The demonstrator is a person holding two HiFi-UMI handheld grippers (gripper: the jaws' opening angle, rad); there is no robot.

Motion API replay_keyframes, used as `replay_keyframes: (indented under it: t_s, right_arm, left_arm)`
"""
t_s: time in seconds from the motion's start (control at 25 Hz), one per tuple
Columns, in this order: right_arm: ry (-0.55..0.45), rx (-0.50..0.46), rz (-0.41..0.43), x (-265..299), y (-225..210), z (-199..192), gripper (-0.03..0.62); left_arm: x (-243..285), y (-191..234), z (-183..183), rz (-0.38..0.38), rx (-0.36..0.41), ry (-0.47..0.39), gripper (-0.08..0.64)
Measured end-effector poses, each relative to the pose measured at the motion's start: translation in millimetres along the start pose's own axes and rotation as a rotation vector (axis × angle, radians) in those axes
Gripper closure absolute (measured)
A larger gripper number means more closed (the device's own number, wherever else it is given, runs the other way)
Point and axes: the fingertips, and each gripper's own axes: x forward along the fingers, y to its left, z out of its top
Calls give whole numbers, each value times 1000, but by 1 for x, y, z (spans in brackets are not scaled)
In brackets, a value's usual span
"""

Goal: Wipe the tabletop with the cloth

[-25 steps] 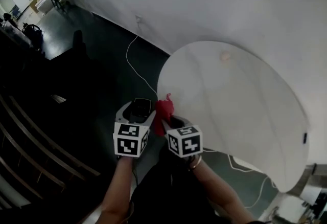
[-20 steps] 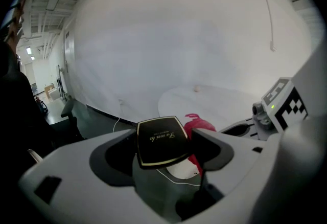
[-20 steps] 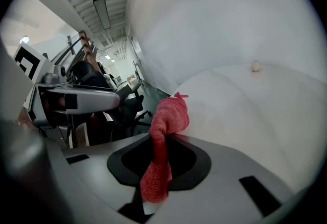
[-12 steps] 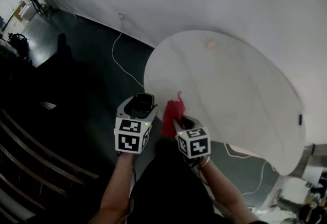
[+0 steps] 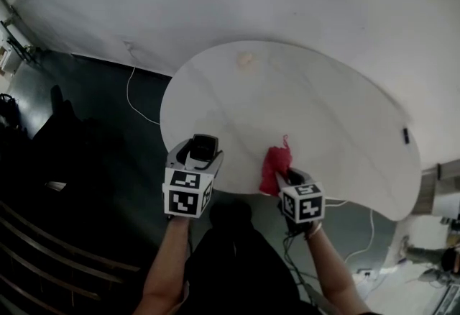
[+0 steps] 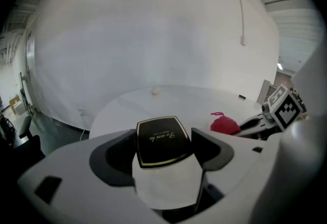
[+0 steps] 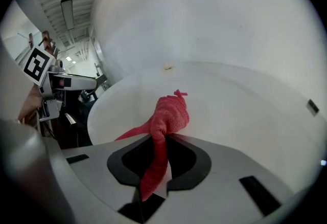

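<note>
right gripper (image 5: 286,178) has swung right, away from left gripper (image 5: 202,151), since a second ago; cloth (image 5: 276,164) carried along. right jaws pinched on red cloth, bunched end over table (image 5: 323,105) just inside near edge; contact unclear. left jaws clamped on white box (image 6: 164,172) with black lid, at table's near-left edge. small pale blob (image 5: 245,59) near far rim.
</note>
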Motion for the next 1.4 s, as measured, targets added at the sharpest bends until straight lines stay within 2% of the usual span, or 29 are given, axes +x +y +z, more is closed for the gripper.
replay_keyframes:
  t_s: [0.28,0.4,0.52,0.76,0.92,1.16,1.4]
  right_arm:
    - [-19,97,-134,-27,-75,-13,526]
    - [-39,127,-178,-42,-92,-14,526]
    - [-106,158,-185,-59,-96,1,527]
    - [-318,110,-141,-75,-71,72,526]
    - [-409,58,-85,-76,-41,113,526]
    - [-498,16,-20,-82,-4,147,526]
    - [-610,-18,38,-105,31,164,526]
  left_arm:
    - [21,-29,23,-44,54,-8,233]
    - [21,-33,25,-50,65,-7,233]
    - [22,-34,30,-45,68,-19,233]
    - [15,-24,37,-14,70,-23,233]
    - [7,-12,40,16,66,-42,233]
    - [-3,1,46,49,57,-59,233]
    - [-6,12,42,63,46,-55,233]
